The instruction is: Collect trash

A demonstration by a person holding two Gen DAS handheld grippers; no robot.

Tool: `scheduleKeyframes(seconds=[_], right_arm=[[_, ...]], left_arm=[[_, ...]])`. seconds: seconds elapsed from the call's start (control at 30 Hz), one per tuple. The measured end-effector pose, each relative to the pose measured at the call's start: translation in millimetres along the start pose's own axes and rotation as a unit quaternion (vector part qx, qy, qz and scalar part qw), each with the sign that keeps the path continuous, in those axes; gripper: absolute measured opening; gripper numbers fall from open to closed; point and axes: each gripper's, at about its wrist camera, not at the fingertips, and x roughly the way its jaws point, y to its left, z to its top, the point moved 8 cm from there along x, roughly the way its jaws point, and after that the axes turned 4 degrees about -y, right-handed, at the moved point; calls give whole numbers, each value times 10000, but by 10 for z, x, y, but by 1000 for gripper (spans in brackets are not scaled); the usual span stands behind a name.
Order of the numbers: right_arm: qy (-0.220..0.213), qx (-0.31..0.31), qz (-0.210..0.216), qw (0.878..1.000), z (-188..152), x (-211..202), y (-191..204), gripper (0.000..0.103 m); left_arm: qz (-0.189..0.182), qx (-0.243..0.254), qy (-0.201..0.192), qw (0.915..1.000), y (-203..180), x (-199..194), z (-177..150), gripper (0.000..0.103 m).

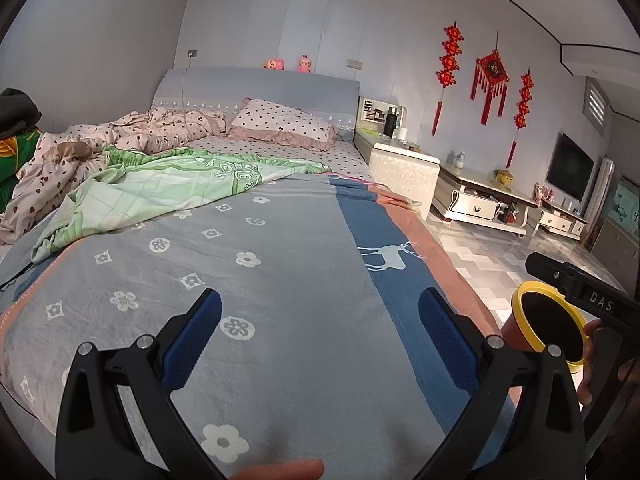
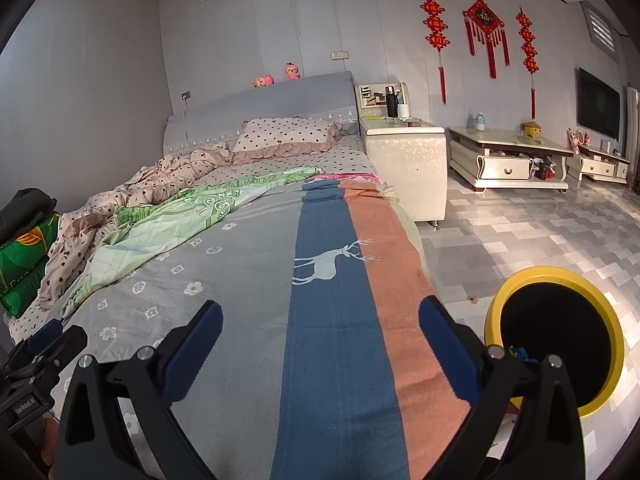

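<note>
Trash is hard to find on the bed (image 1: 280,280) now: the grey blanket (image 2: 224,320) under both tools looks bare, and the only small coloured bits I can see lie inside the yellow bin (image 2: 554,340) on the floor at the right of the bed. At the far left, a pile of green and dark folded things (image 2: 24,248) sits by the wall, then a crumpled pink dotted quilt (image 1: 120,136) and a green sheet (image 1: 160,188). The left gripper (image 1: 320,330) hovers over the grey part with its jaws spread wide and nothing between them. The right gripper (image 2: 320,330) is over the blue and orange stripes, also spread wide and empty. I judge the collecting is almost finished, or the rest hides in the folds. The risk is that a wide jaw catches loose cloth instead of trash and drags the blanket, or that the right tool knocks the bin, which stands just beside the bed edge, and spills it.
</note>
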Motion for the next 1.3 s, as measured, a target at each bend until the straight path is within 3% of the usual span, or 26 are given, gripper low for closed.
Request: scheduleKeyframes(seconds=[0.27, 1.3], right_arm=[[-80, -40, 35, 10000, -22, -116, 29, 95], [-41, -18, -79, 10000, -75, -83, 37, 95]], left_arm=[[6, 75, -155, 9999, -86, -170, -14, 95], [-120, 9, -165, 9998, -77, -159, 79, 95]])
